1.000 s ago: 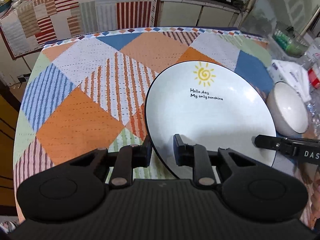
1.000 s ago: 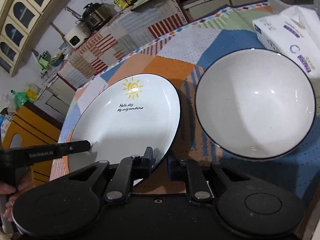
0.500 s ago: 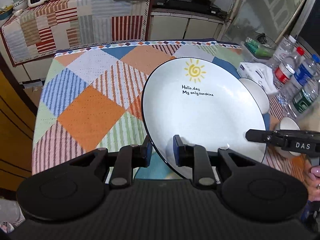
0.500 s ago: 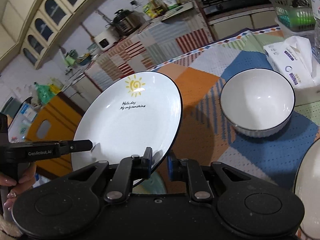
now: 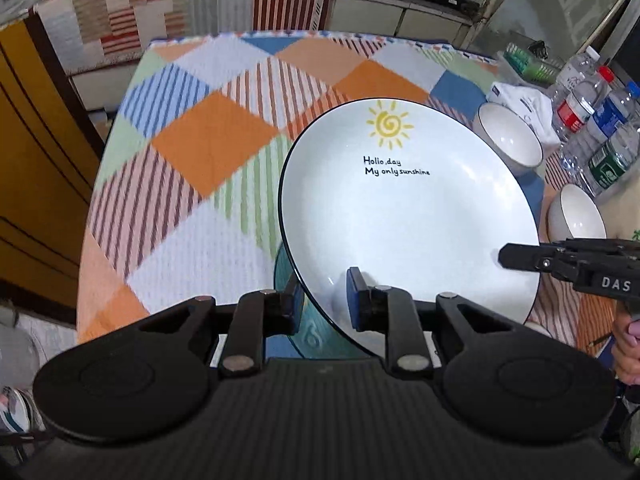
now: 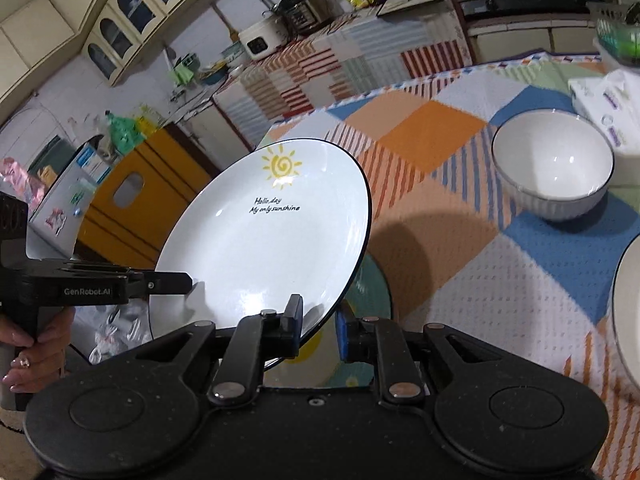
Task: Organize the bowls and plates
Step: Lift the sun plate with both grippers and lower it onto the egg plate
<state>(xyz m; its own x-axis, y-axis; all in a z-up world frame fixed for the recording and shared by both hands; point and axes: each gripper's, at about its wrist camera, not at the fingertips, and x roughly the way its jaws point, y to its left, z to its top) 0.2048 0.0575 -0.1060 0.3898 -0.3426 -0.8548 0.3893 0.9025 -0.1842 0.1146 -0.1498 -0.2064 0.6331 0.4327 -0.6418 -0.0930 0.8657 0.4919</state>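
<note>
Sharing its weight, the left gripper [image 5: 322,294] and right gripper [image 6: 318,328] were each clamped on the sun plate's [image 5: 400,216] near rim, holding it tilted above a teal plate [image 6: 376,280] at six o'clock, probably for stacking.

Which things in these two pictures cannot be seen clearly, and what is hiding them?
- Teal plate, left wrist view: mostly hidden under the white plate and hand-held gripper body.
- Dish, right wrist view: cut off by the right edge.
- Bottle labels, left wrist view: too small to read.
</note>
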